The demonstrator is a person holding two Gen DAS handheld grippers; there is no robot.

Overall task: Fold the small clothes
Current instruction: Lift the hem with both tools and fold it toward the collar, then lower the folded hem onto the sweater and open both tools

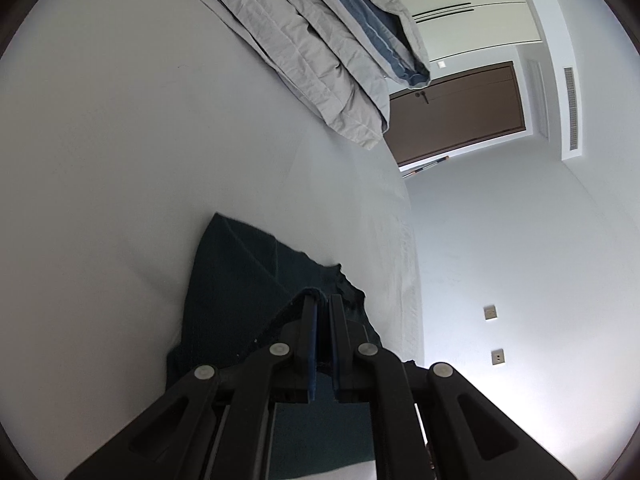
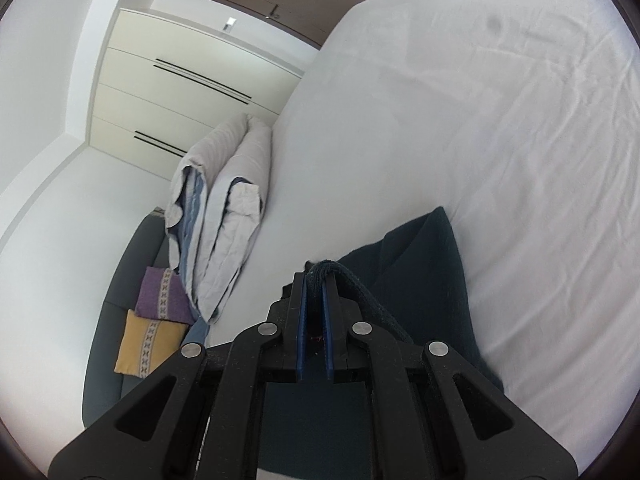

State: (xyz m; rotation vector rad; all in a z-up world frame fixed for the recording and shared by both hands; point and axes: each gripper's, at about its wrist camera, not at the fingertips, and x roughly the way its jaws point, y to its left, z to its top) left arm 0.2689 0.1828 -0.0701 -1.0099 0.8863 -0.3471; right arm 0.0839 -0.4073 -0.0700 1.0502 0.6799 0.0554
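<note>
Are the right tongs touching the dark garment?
Touching. The right wrist view shows the right tongs shut on the dark garment, its edge pinched between the tips.

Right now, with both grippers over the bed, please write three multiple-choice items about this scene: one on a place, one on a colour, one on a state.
1. Where does the folded grey duvet lie?
A. on the white bed sheet at its edge
B. on the floor
C. inside the wardrobe

2. Which colours are the two cushions on the sofa?
A. red and green
B. purple and yellow
C. both white

3. How is the right gripper?
A. wide open, with nothing in it
B. shut on the dark garment
C. shut on a cushion

Answers:
1 A: the duvet rests on the sheet by the bed's edge.
2 B: the purple cushion sits above the yellow cushion.
3 B: the garment's hem lies between its blue pads.
</note>
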